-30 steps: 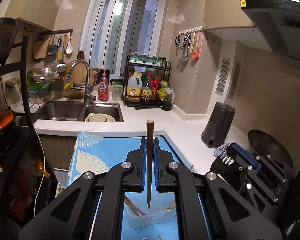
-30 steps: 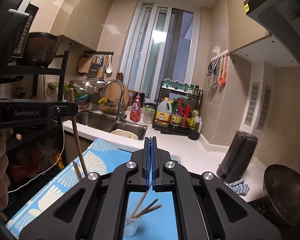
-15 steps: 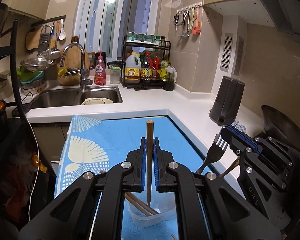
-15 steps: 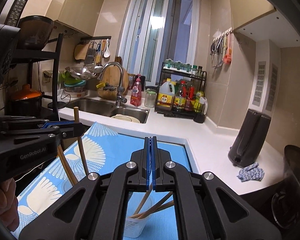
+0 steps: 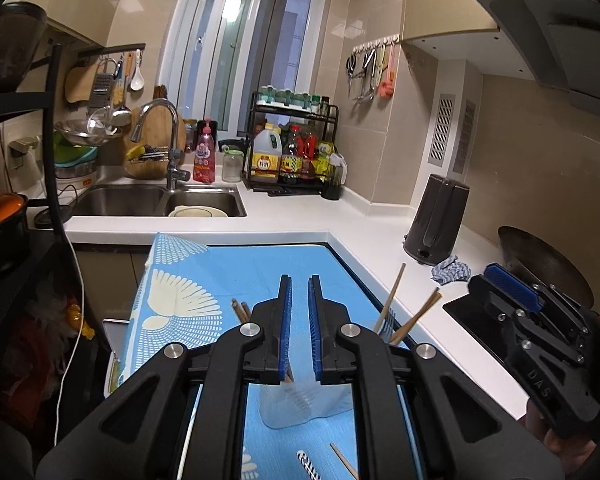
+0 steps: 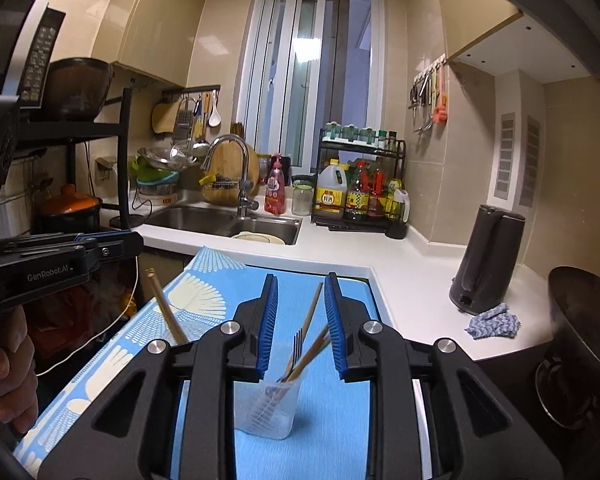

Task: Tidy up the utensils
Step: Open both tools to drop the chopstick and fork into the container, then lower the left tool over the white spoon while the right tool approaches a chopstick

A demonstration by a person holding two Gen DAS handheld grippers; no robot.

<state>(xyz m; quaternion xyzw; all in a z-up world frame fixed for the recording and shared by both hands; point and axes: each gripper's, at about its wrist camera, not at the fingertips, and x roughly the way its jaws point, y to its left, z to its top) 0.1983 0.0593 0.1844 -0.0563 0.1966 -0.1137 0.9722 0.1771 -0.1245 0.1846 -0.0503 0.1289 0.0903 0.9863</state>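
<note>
Both grippers are released. The right gripper [image 6: 300,320], jaws just opened, hovers empty over the clear cup [image 6: 266,408] on the blue table; fork [image 6: 296,354] and chopsticks [image 6: 310,316] stand inside. The left gripper [image 5: 298,332] shows a narrow empty gap. One loose chopstick [image 5: 343,460] lies on the table's near edge, remaining.

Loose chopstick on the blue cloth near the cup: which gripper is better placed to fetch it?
Left, probably. The chopstick lies just under the left gripper, whose jaws are empty; the right wrist view does not show it.

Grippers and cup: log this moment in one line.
right gripper: just opening, empty | left gripper: empty | silver fork: in clear plastic cup with wooden chopsticks
</note>
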